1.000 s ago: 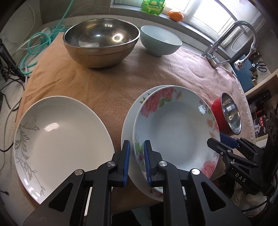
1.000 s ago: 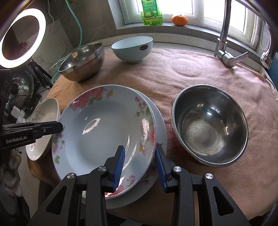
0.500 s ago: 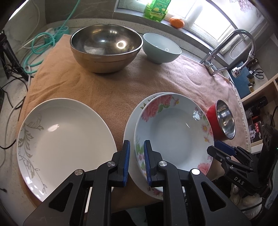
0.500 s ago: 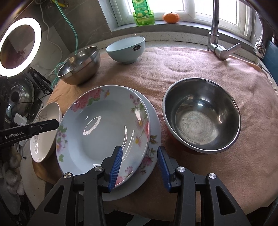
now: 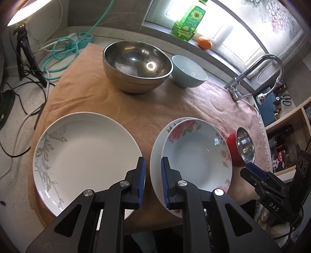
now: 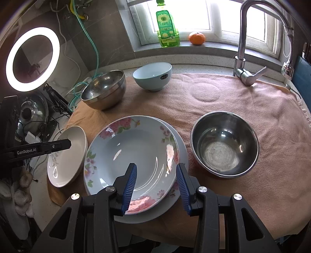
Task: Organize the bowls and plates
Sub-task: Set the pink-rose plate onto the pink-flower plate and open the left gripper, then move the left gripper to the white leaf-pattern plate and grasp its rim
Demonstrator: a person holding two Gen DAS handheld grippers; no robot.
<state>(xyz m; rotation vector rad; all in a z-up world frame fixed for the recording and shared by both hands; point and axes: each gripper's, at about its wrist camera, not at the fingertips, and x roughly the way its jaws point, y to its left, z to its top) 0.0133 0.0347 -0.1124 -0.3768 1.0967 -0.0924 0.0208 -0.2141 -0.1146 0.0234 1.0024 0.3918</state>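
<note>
Left gripper point(image 5: 152, 183) nearly closed, empty. Right gripper point(image 6: 156, 189) spread, empty, above floral plate point(image 6: 134, 149) stacked on white plate point(image 6: 181, 148).

Daylight pours through the blown-out window point(image 6: 194, 17) and a ring light point(image 6: 32, 58) glows on the left, throwing glare onto the floral plate point(image 6: 136, 148) and steel bowls point(image 5: 136, 64), while fisheye bending darkens every corner.

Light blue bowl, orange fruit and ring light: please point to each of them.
Light blue bowl point(image 6: 152, 76), right wrist view, inner wall.
Orange fruit point(image 6: 196, 38), right wrist view, middle of its skin.
Ring light point(image 6: 11, 58), right wrist view, glowing band.
</note>
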